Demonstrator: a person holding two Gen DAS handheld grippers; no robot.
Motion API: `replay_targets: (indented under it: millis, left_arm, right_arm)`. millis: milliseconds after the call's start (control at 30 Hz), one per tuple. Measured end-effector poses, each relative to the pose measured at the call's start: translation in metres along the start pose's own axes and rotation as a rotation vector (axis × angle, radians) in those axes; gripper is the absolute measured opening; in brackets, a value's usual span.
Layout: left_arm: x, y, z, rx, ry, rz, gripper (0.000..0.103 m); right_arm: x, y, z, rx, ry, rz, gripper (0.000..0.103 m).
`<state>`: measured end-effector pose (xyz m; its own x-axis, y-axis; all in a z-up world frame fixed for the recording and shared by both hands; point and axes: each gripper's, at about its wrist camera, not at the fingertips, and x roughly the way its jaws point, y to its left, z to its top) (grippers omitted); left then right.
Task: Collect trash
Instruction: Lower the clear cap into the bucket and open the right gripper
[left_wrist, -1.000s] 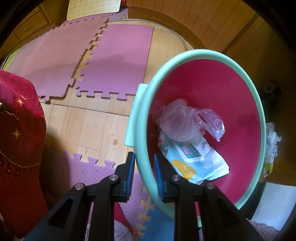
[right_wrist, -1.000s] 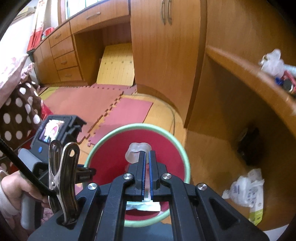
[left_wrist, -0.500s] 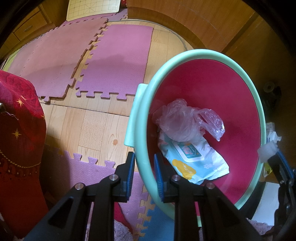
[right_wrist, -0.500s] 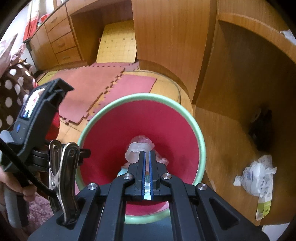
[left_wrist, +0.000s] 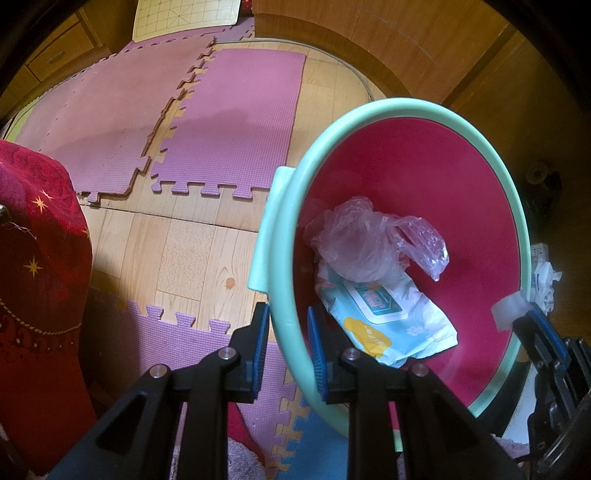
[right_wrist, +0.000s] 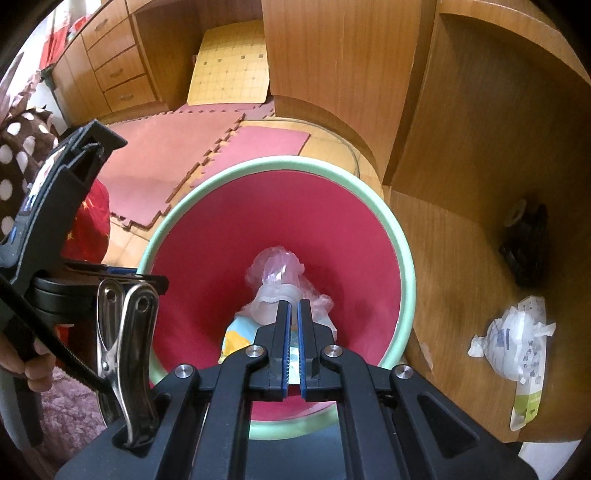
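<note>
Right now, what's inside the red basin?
Inside the red basin: a crumpled clear plastic bag lying on a wet-wipes pack. Whatever sits beneath them is covered.

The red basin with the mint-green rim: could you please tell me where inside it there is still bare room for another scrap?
The red basin is bare along its far and right-hand wall. Its near-left floor is crowded: crumpled clear plastic bag atop blue-and-white wipes packet.

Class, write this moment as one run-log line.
left gripper: shut on basin rim | right gripper: shut on plastic scrap, over basin
</note>
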<state>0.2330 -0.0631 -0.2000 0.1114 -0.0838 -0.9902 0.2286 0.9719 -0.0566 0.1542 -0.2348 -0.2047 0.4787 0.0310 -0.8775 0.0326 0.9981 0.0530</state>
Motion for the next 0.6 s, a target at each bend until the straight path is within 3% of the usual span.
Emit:
replay_targets:
  millis: [367,467,600]
  left_arm:
    - [-0.0003,0.0002,-0.0001,0.0,0.0,0.0,0.022]
    - [-0.0001,-0.0003,0.0001,-0.001,0.0,0.0,0.022]
    - [-0.0001,-0.0003,-0.0002,0.0,0.0,0.001,0.022]
  right_arm:
    - [0.0071,-0.001,-0.0024,0.014,0.04,0.008,0.005]
    - [0.007,-0.0021,-0.002,0.023,0.043,0.007,0.016]
    - [0.0045,-0.0041,-0.0011,0.039,0.035,0.013,0.024]
